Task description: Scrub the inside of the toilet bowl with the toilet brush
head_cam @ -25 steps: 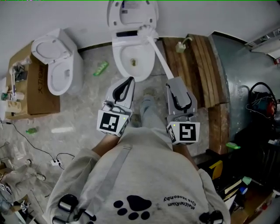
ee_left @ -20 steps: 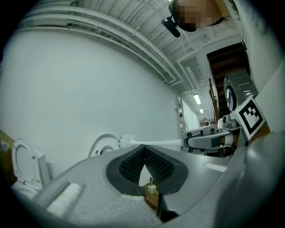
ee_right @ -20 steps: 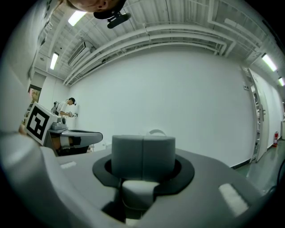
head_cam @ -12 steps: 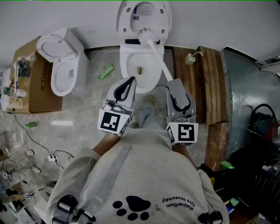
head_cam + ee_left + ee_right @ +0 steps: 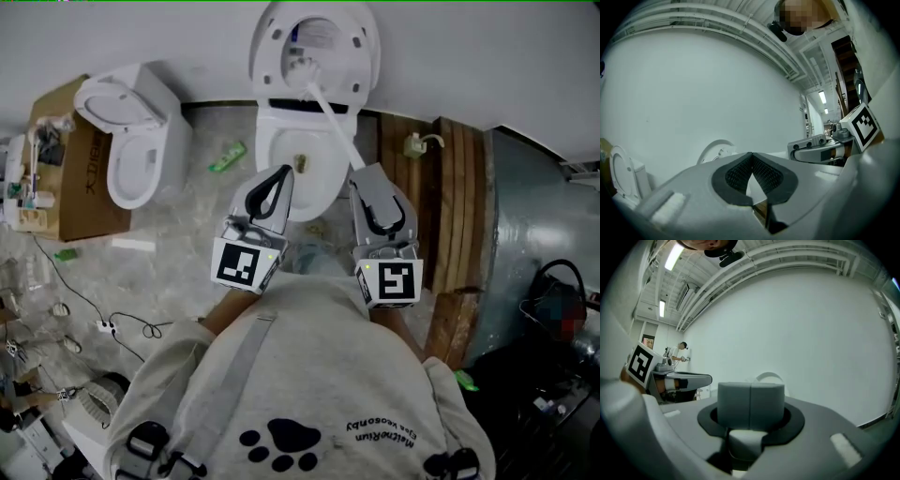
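Nearest the head view is the person's grey sweatshirt (image 5: 281, 375), with a dark paw print on it, and a gripper held out on either side.

The left gripper (image 5: 278, 174) points at the near rim of the toilet bowl (image 5: 272, 141). In the left gripper view its jaws (image 5: 751, 157) meet at the tips, with only a small wedge of gap behind them and nothing in it.

The right gripper (image 5: 361, 174) stands just beside it, to the right of the bowl's rim. In its own view the jaws (image 5: 750, 404) are pressed together, with the white handle of the toilet brush (image 5: 744, 439) pinched below the pads.

From that grip the toilet brush (image 5: 328, 108) slants up and to the left across the bowl. Its bristle head (image 5: 302, 67) is not down in the bowl – it lies against the raised seat and lid (image 5: 352, 47) at the wall. Whether it touches them cannot be told.

To the left a second toilet (image 5: 141, 141) stands on the floor beside a cardboard box (image 5: 66, 187), and a small green object (image 5: 225, 156) lies between the two toilets. To the right of the bowl are wooden planks (image 5: 441, 216) and, beyond them, a large grey metal body (image 5: 544, 225).

Far off in the right gripper view a person (image 5: 680, 352) stands at the wall.
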`<state>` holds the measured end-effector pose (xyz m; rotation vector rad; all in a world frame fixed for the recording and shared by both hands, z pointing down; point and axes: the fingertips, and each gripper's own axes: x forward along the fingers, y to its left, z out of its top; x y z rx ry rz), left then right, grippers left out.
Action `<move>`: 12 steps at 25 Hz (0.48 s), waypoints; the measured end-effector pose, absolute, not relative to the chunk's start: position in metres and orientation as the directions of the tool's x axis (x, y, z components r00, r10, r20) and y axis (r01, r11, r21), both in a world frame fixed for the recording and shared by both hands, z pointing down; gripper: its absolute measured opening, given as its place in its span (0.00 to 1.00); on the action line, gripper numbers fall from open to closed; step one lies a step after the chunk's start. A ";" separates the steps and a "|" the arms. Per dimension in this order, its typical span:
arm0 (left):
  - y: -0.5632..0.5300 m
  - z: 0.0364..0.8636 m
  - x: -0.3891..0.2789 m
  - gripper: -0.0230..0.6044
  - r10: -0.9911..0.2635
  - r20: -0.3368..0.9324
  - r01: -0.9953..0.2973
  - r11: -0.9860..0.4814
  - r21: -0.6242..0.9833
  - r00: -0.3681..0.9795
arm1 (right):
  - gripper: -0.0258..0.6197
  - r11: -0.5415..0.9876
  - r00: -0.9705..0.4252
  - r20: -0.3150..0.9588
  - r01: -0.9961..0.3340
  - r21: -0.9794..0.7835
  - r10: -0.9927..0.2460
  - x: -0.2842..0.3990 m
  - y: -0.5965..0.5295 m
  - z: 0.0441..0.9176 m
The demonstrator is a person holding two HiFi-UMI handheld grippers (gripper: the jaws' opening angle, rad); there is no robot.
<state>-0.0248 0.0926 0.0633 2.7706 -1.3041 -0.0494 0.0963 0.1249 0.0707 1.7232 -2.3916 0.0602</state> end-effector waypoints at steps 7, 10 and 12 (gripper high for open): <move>0.048 0.066 -0.010 0.03 -0.809 -0.004 -0.805 -0.585 0.097 0.587 | 0.27 0.396 -0.376 0.195 -0.915 0.076 -0.906 0.111 0.071 0.078; 0.036 0.065 -0.007 0.03 -0.816 -0.004 -0.812 -0.577 0.091 0.579 | 0.27 0.425 -0.404 0.196 -0.902 0.074 -0.893 0.108 0.058 0.079; 0.030 0.067 -0.004 0.03 -0.815 0.008 -0.813 -0.576 0.088 0.579 | 0.27 0.438 -0.418 0.203 -0.897 0.066 -0.886 0.106 0.053 0.083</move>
